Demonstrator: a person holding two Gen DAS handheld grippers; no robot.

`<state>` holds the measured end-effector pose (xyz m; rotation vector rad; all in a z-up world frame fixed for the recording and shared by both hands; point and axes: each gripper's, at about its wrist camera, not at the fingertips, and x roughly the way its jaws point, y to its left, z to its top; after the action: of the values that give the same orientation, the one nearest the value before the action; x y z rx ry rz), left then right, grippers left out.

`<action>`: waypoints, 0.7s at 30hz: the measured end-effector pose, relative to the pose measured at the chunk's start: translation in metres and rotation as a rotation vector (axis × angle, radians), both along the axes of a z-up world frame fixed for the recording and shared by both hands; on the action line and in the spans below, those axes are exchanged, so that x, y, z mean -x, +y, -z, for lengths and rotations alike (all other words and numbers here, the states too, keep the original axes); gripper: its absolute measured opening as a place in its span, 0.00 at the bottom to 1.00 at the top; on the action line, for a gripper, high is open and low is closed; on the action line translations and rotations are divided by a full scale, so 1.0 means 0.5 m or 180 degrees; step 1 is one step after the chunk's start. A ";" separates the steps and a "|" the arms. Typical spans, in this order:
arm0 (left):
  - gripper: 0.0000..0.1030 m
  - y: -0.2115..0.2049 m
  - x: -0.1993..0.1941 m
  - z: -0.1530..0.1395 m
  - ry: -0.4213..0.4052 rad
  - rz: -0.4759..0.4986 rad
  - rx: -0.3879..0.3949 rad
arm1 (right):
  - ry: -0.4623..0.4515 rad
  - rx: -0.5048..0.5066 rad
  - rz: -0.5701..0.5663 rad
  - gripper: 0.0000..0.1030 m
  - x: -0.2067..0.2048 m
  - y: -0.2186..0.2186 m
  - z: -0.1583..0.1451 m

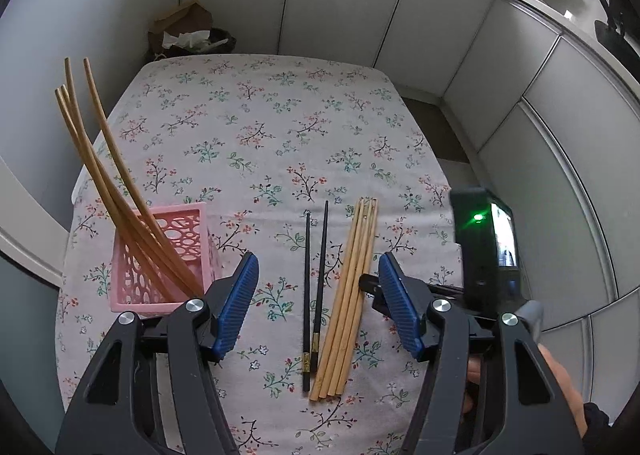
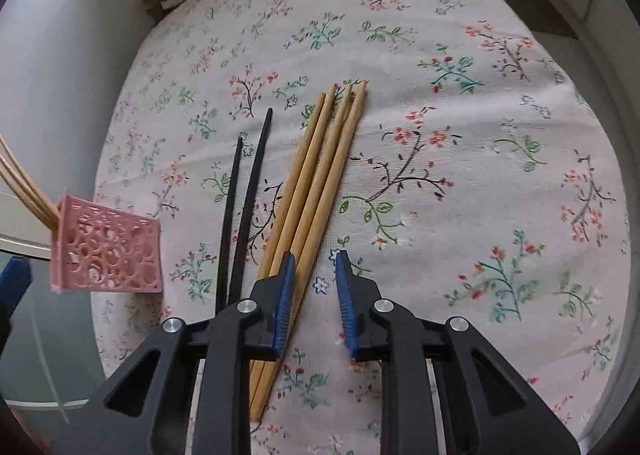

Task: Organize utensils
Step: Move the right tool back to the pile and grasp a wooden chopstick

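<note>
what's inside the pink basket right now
Four wooden chopsticks stand leaning inside the pink basket, tops poking out. Its floor is hidden by the lattice walls.

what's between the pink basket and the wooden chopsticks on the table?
The pair of black chopsticks, lying on the cloth between pink basket and wooden chopsticks; left wrist view.

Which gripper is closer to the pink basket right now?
Left. The left gripper hovers beside the pink basket; the right gripper is over the wooden chopsticks, farther away.
</note>
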<state>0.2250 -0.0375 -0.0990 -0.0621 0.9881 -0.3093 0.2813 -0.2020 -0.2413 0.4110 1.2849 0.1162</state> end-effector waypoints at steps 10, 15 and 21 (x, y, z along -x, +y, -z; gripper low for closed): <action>0.58 0.015 -0.002 -0.010 0.0001 -0.0025 0.0084 | 0.0006 0.0207 -0.0314 0.08 0.001 0.026 -0.010; 0.58 0.017 -0.004 -0.012 0.0000 -0.0026 0.0107 | 0.0012 0.0287 -0.0416 0.08 0.003 0.025 -0.002; 0.58 0.010 -0.009 -0.006 0.0045 -0.0028 0.0122 | -0.0020 0.0219 -0.0282 0.07 0.006 0.006 -0.020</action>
<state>0.2295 -0.0324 -0.0958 -0.1034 0.9957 -0.3202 0.2785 -0.1990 -0.2313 0.2946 1.2974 0.1474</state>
